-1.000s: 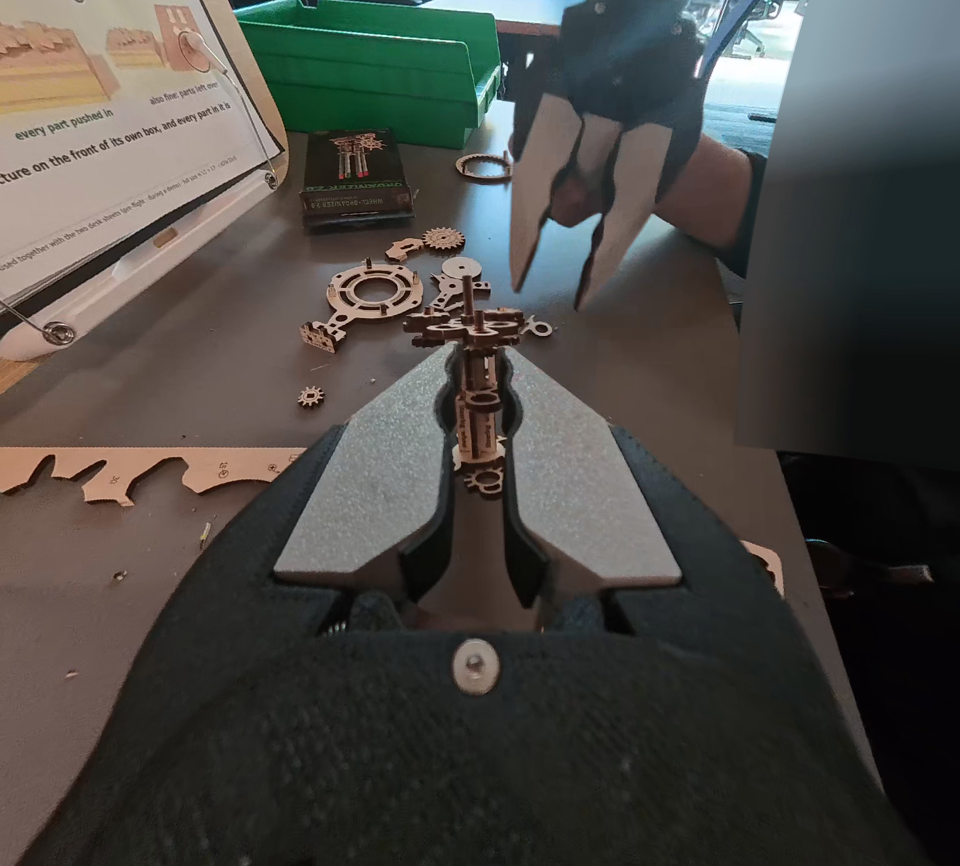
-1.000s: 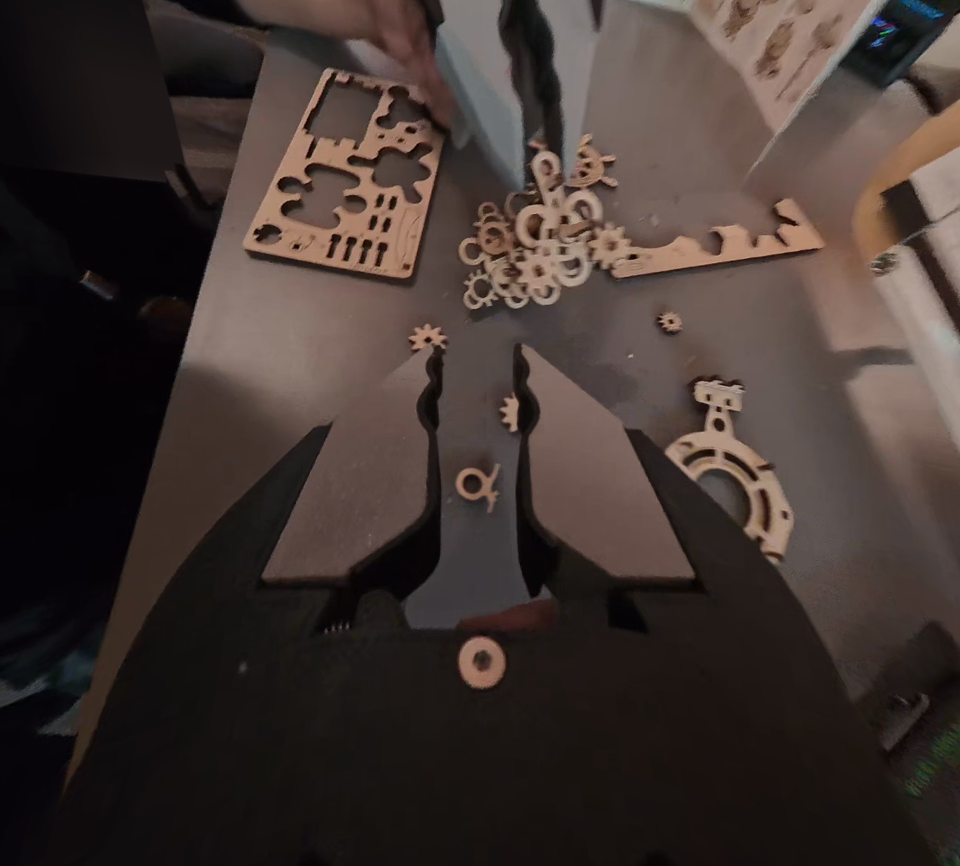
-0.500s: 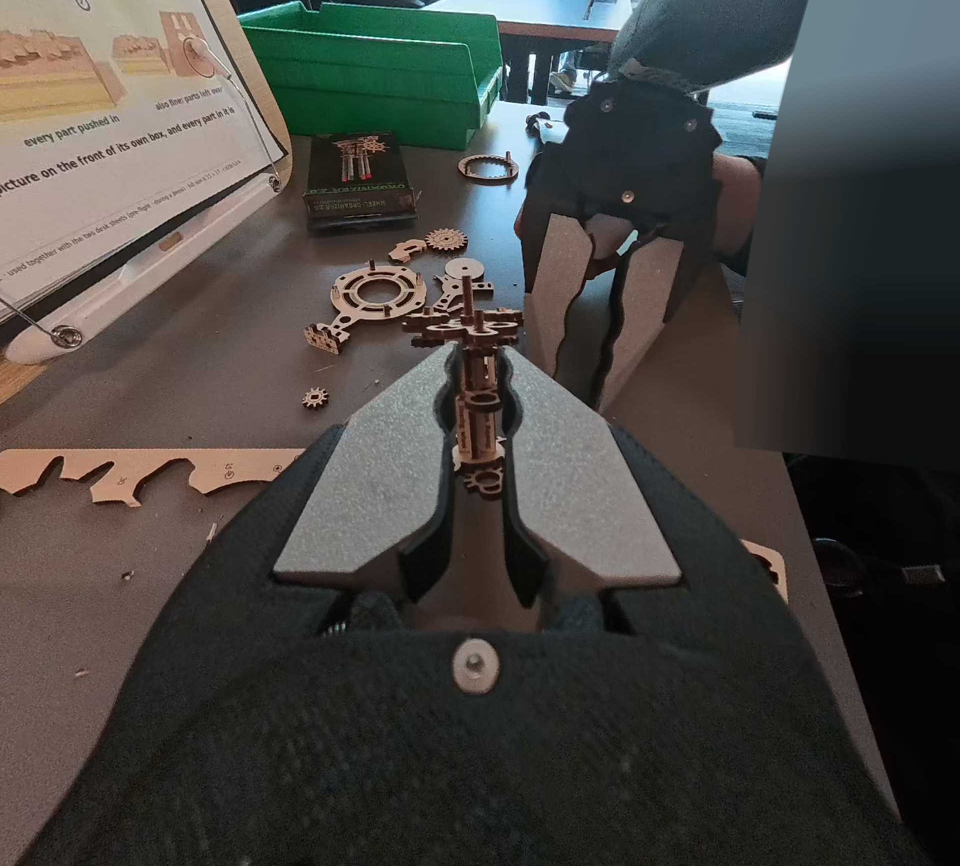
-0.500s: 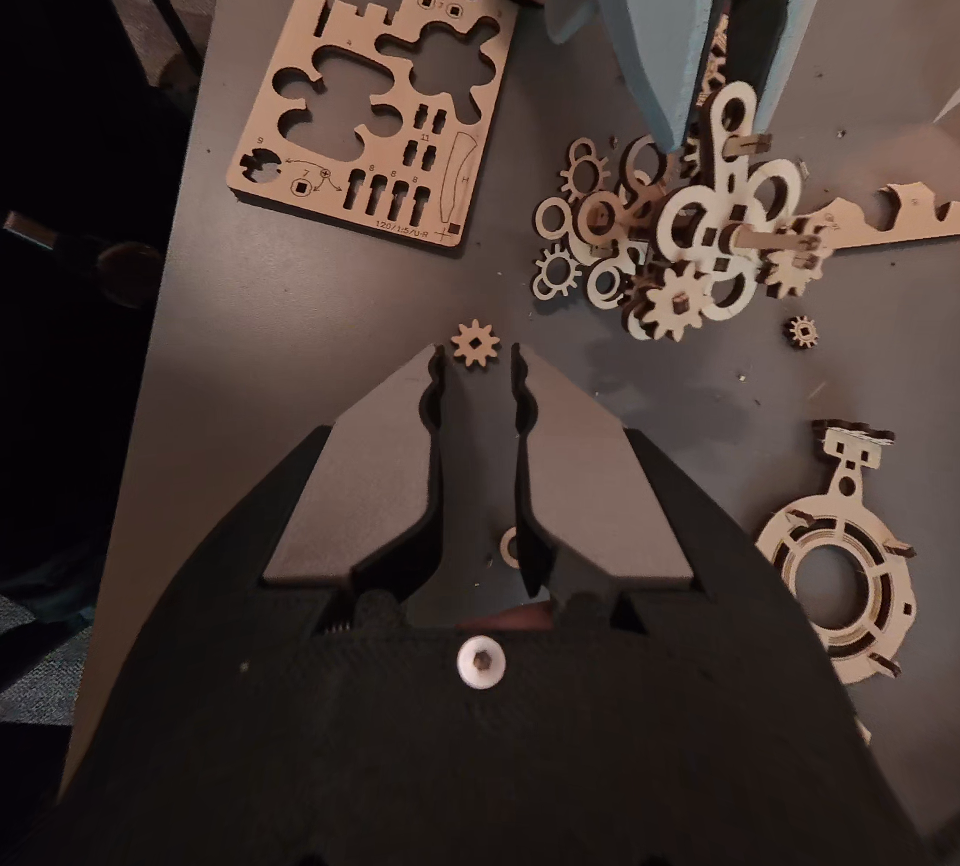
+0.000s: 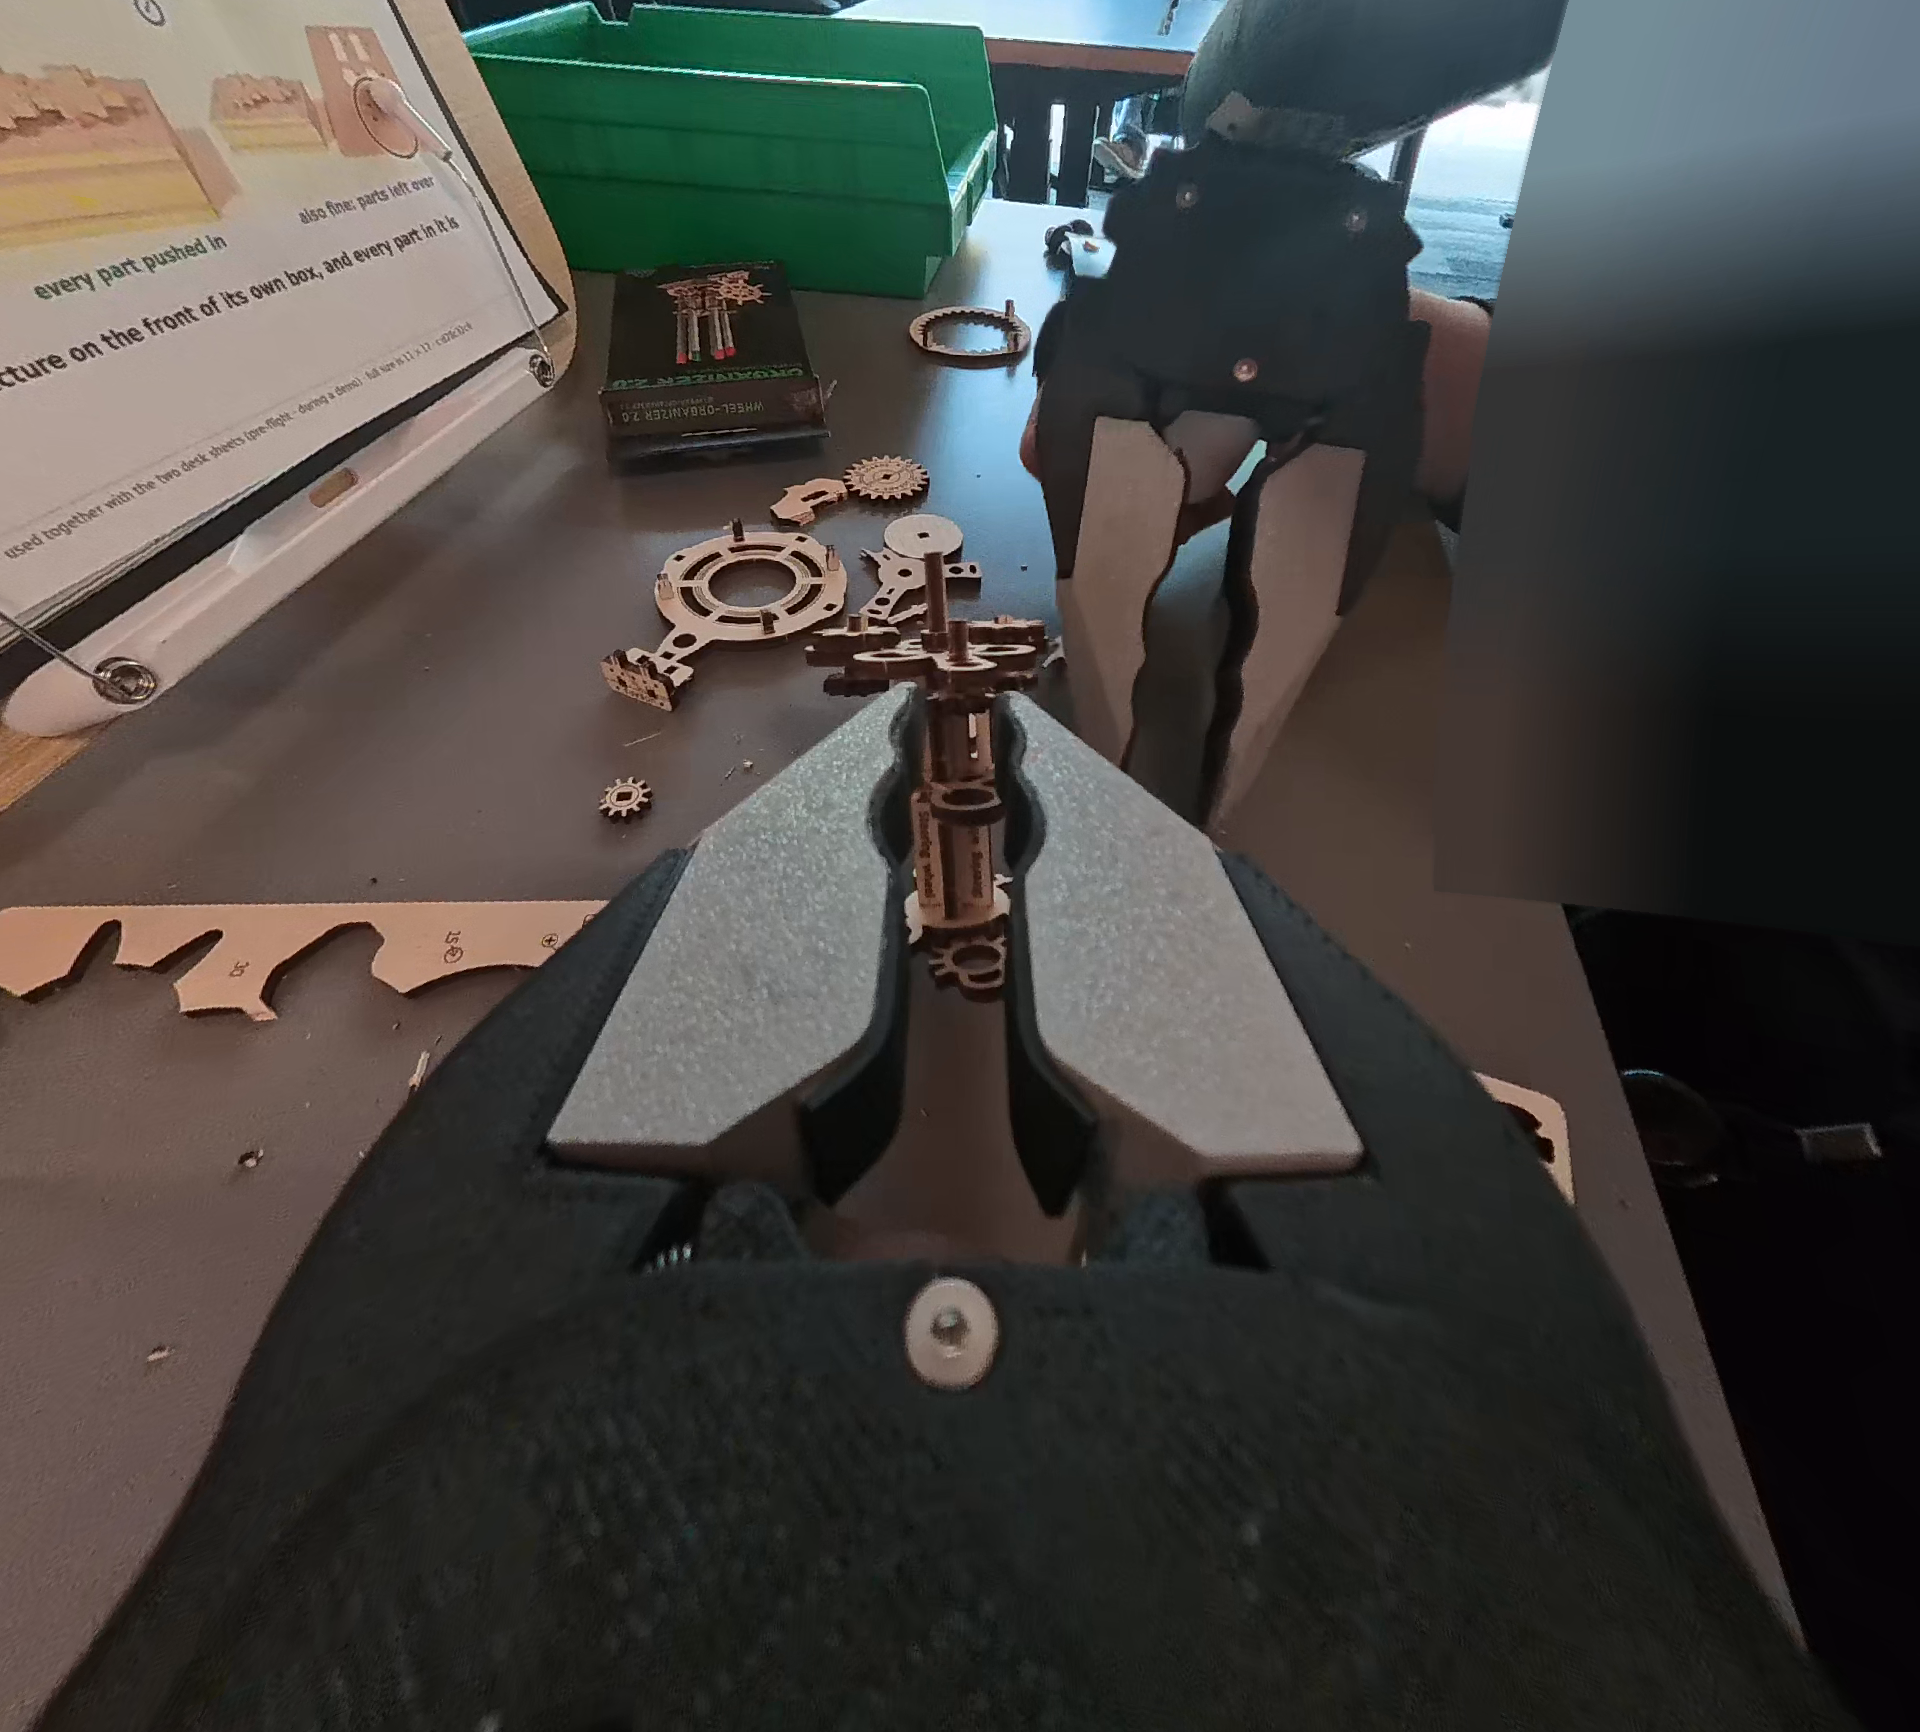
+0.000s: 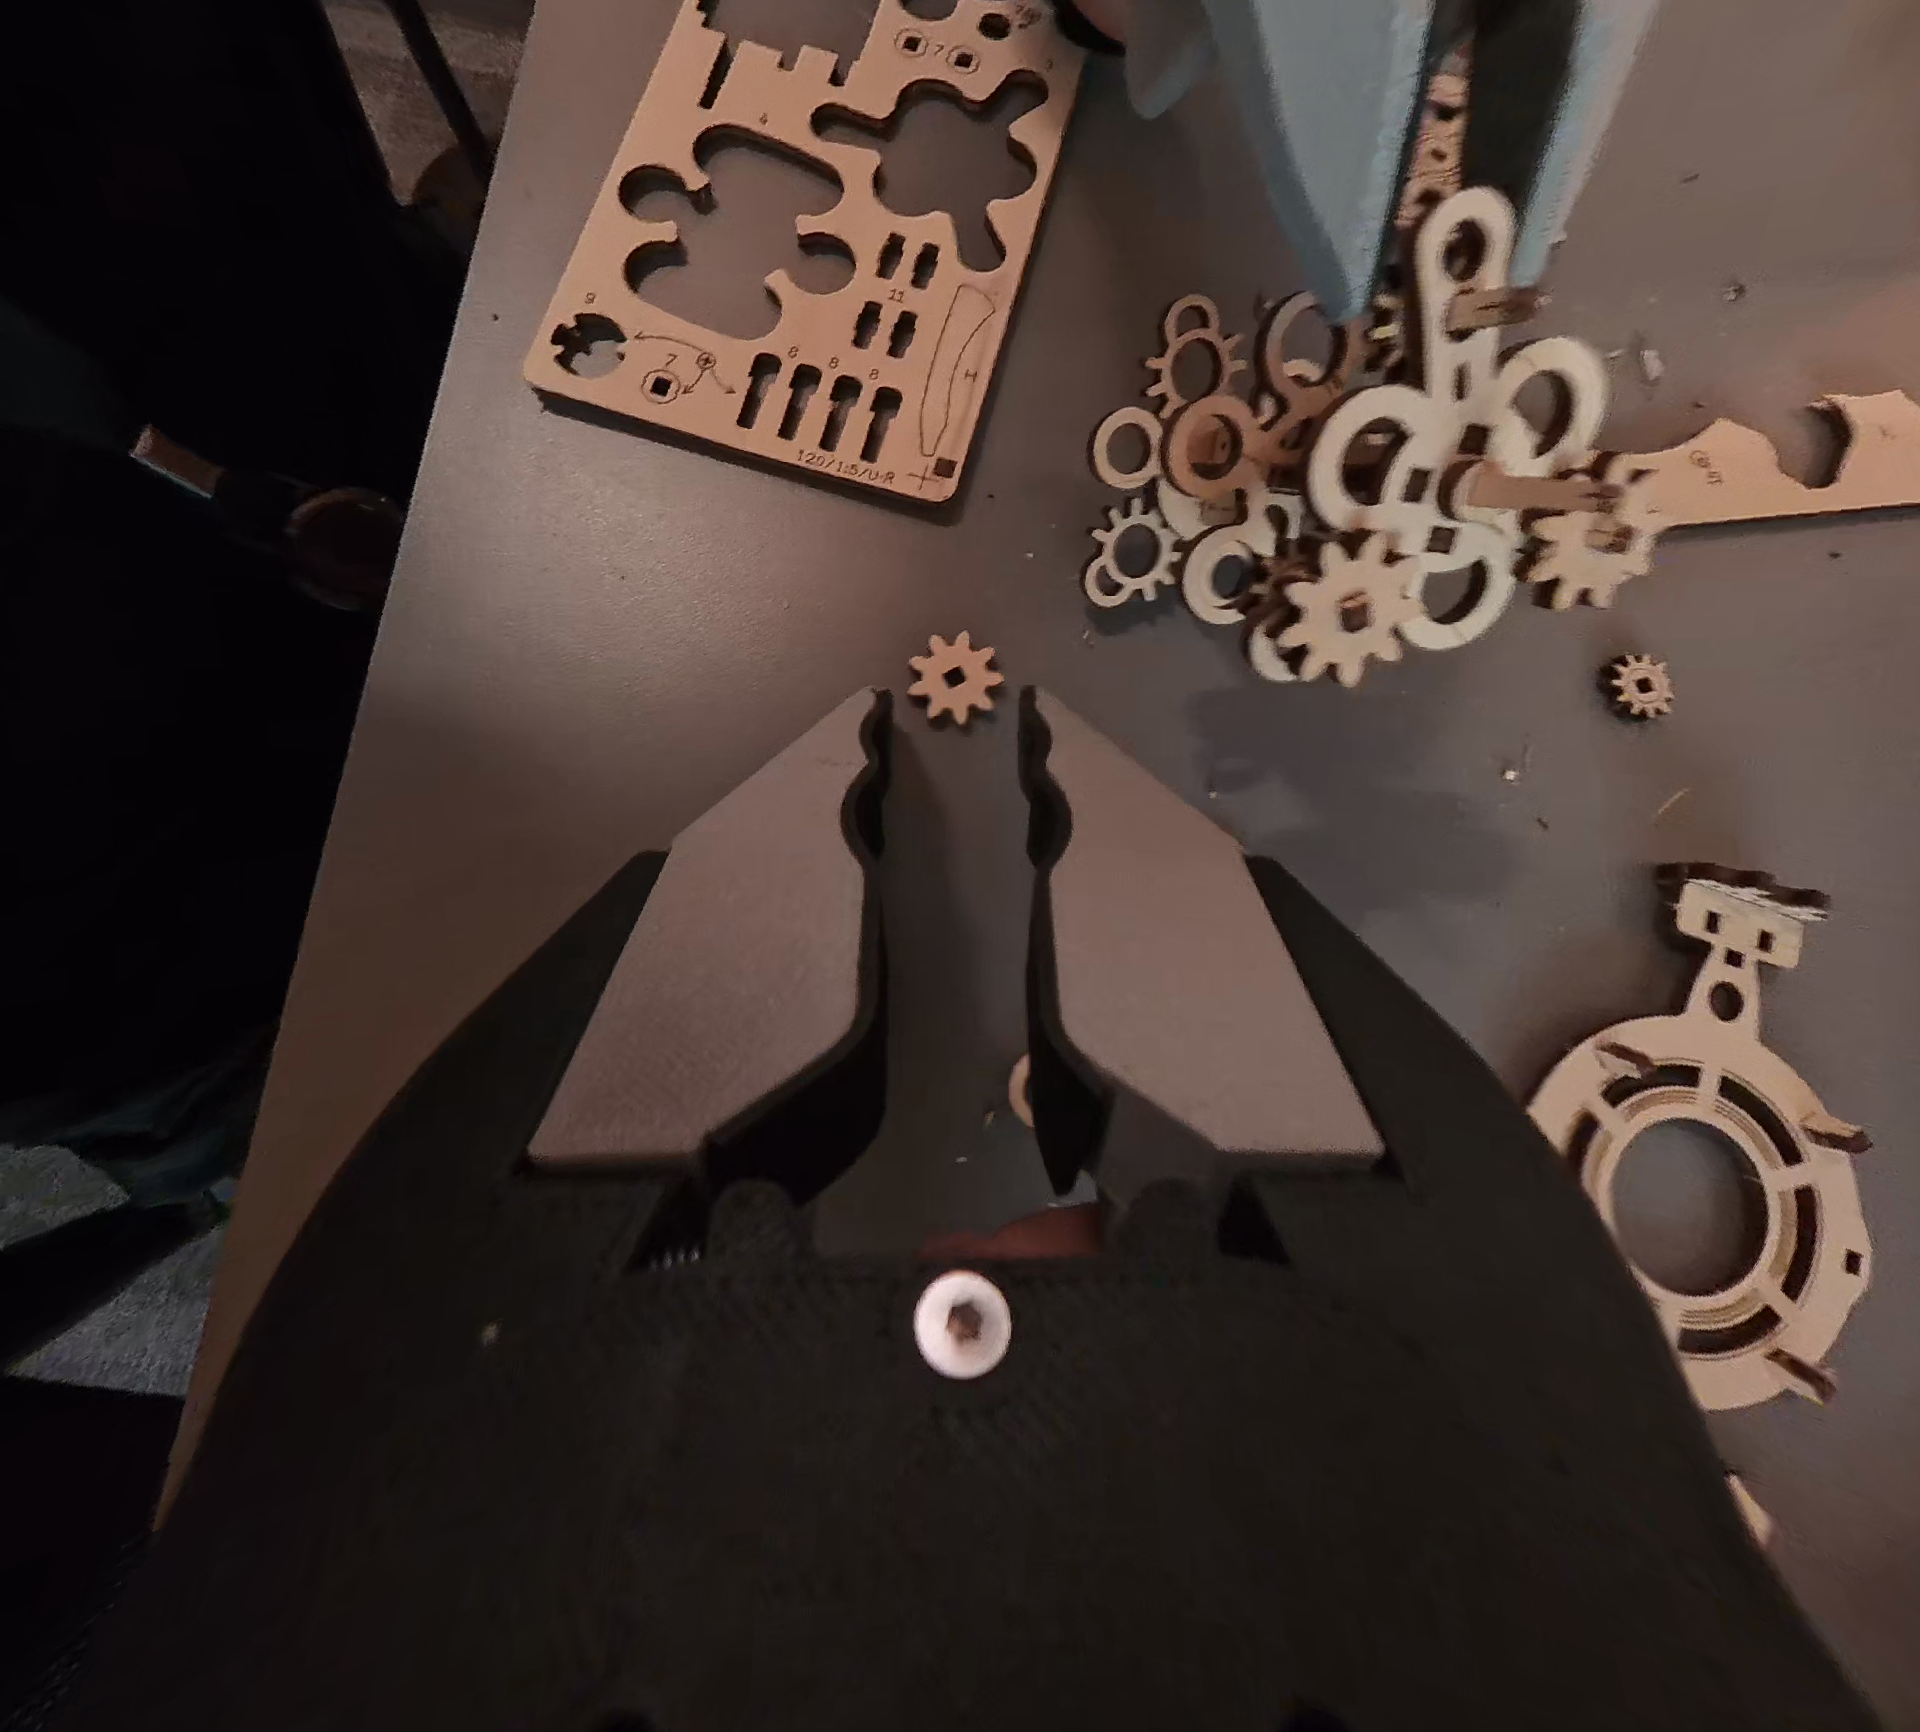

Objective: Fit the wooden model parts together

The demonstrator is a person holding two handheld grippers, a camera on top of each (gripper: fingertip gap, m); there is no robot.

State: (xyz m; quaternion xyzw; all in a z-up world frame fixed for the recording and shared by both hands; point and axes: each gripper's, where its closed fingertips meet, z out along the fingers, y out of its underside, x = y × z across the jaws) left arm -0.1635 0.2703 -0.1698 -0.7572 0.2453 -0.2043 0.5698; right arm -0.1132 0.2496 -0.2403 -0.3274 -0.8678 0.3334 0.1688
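Left gripper [image 5: 954, 706] is clamped on the gear assembly [image 5: 940, 659]: the stacked wooden column sits between its fingers at frame centre, the flat geared plates stick out past the tips, over the grey table [image 5: 364, 747]. In the right wrist view the same assembly [image 6: 1392, 477] sits upper right, pinched from above by the left gripper's pale fingers [image 6: 1299, 72].

Right gripper [image 6: 954, 695] is empty, jaws apart, pointed down at the table. A small loose gear [image 6: 955, 677] lies just beyond its tips, lined up with the gap, not touching. Another small piece is partly hidden under its right finger; can't tell what.

Green bin [image 5: 748, 144] at top centre of the left view; contents not visible. Dark box [image 5: 712, 357] in front of it, closed.

The assembly is pale laser-cut ply: overlapping rings and toothed wheels on square pegs. Loose around it are a ring frame part [image 6: 1714, 1173] at lower right, a tiny dark gear [image 6: 1640, 688], and a punched-out sheet [image 6: 821, 165] at upper left.
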